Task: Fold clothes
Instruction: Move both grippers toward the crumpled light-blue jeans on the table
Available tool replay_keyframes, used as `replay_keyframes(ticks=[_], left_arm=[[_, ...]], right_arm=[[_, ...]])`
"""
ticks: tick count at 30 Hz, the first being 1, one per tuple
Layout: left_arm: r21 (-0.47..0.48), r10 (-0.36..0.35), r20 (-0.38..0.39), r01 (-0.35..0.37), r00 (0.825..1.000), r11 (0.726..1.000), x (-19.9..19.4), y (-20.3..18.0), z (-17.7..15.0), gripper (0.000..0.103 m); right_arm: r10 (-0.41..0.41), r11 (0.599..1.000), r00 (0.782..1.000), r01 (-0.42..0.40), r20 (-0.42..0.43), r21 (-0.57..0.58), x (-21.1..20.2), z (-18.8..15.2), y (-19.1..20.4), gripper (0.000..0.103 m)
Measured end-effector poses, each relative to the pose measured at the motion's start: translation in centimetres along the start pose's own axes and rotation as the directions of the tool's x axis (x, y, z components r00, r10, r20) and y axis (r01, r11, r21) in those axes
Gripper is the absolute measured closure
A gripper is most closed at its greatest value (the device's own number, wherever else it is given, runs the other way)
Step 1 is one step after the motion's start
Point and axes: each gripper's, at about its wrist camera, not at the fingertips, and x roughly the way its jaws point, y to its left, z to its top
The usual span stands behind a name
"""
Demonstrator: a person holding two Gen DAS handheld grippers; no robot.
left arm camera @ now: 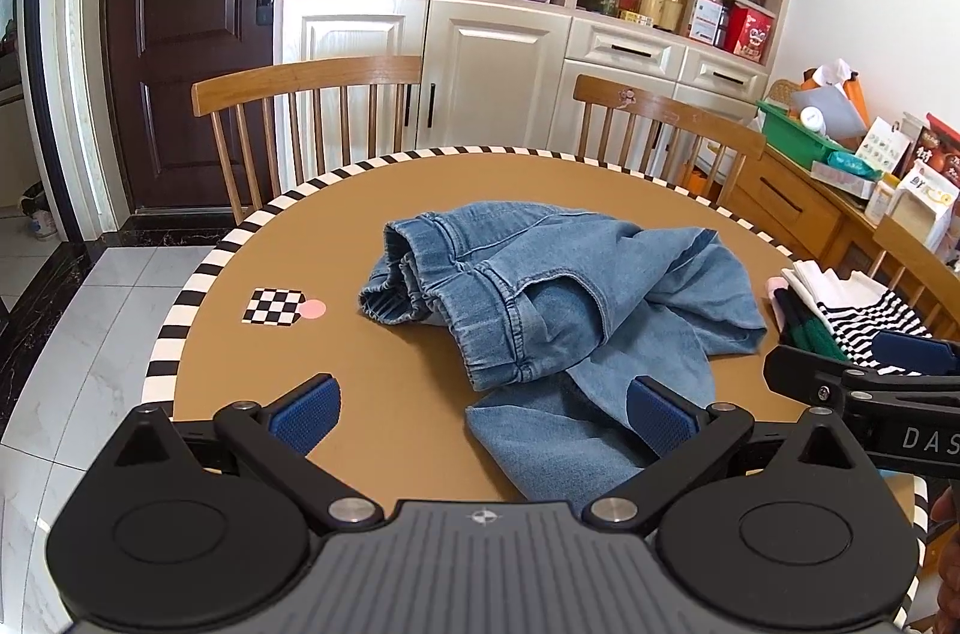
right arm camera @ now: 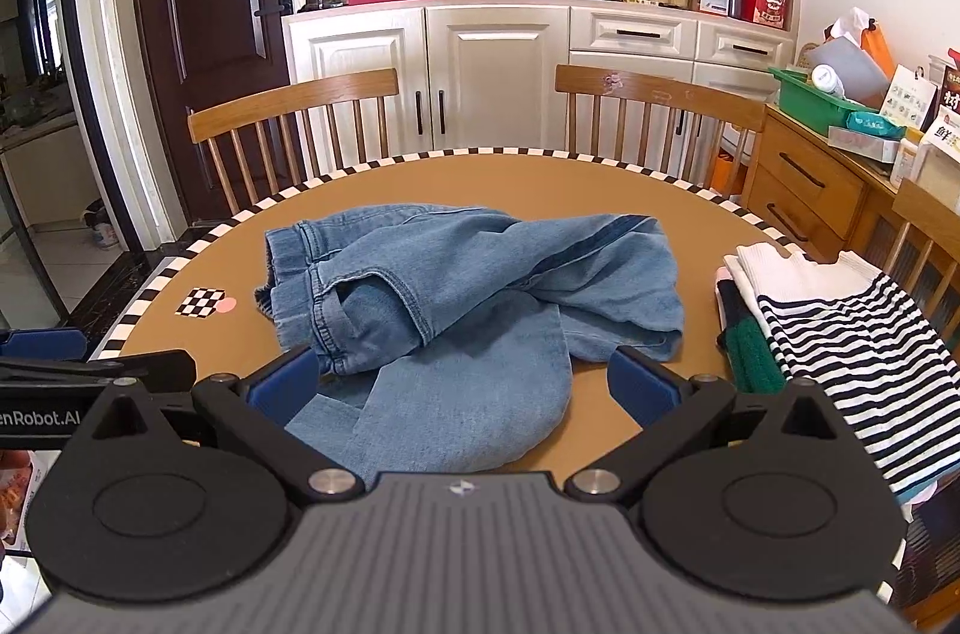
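Observation:
Crumpled light-blue jeans (left arm camera: 540, 298) (right arm camera: 456, 292) lie in a heap on the round brown table (left arm camera: 372, 190) (right arm camera: 600, 178), waistband to the left and a leg end trailing toward me. My left gripper (left arm camera: 483, 412) hovers open at the near edge, its right pad over the trailing leg, its left pad over bare table. My right gripper (right arm camera: 462, 385) is open too, with the trailing denim lying between and below its blue pads, untouched. Each gripper shows at the edge of the other's view.
A stack of folded clothes with a black-and-white striped top (right arm camera: 852, 334) (left arm camera: 864, 316) sits at the table's right. A checkerboard marker (left arm camera: 273, 305) (right arm camera: 201, 302) lies at the left. Two wooden chairs (left arm camera: 306, 94) (right arm camera: 654, 106) stand behind the table, cabinets beyond, a cluttered sideboard (right arm camera: 840, 166) at right.

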Motion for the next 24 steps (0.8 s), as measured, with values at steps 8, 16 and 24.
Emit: replay_keyframes(ticks=[8,16,24], left_arm=[[0.004,0.001,-0.005,-0.001,1.000,1.000,-0.2,-0.2,-0.1,0.000],[0.000,0.000,-0.025,0.000,1.000,1.000,-0.3,0.0,-0.1,0.000],[-0.022,-0.007,-0.051,0.006,0.999,1.000,0.3,0.4,-0.1,0.000]], right_arm=[[0.002,1.000,1.000,-0.002,0.000,-0.001,0.1,-0.2,-0.3,0.000],[0.004,1.000,1.000,-0.004,0.002,-0.005,0.2,-0.1,0.0,0.000],[0.024,1.000,0.999,-0.023,0.027,-0.015,0.5,-0.2,0.1,0.000]])
